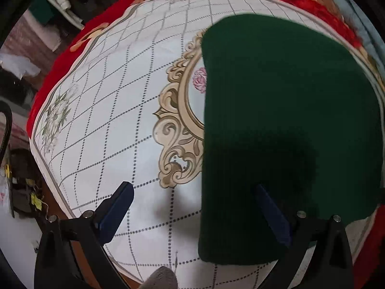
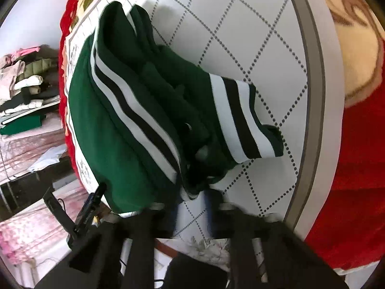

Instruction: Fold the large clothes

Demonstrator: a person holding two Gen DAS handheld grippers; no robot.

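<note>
A dark green garment (image 1: 288, 120) lies as a smooth folded slab on the right half of the patterned table cover (image 1: 115, 110). My left gripper (image 1: 192, 187) hangs above the garment's left edge, open wide, with nothing between its blue fingers (image 1: 118, 204). In the right wrist view the same green garment (image 2: 115, 120) is bunched up, showing white and black stripes and a striped cuff (image 2: 243, 118). My right gripper (image 2: 192, 201) is blurred at the near corner of the cloth. Its fingers stand close together, and the fabric gathers into them.
The white checked cover (image 2: 264, 36) lies over a red floral blanket (image 2: 356, 168) that shows round the edges. A stack of folded clothes (image 2: 24, 84) sits on a surface to the left. Clutter (image 1: 21, 180) lies below the cover's left edge.
</note>
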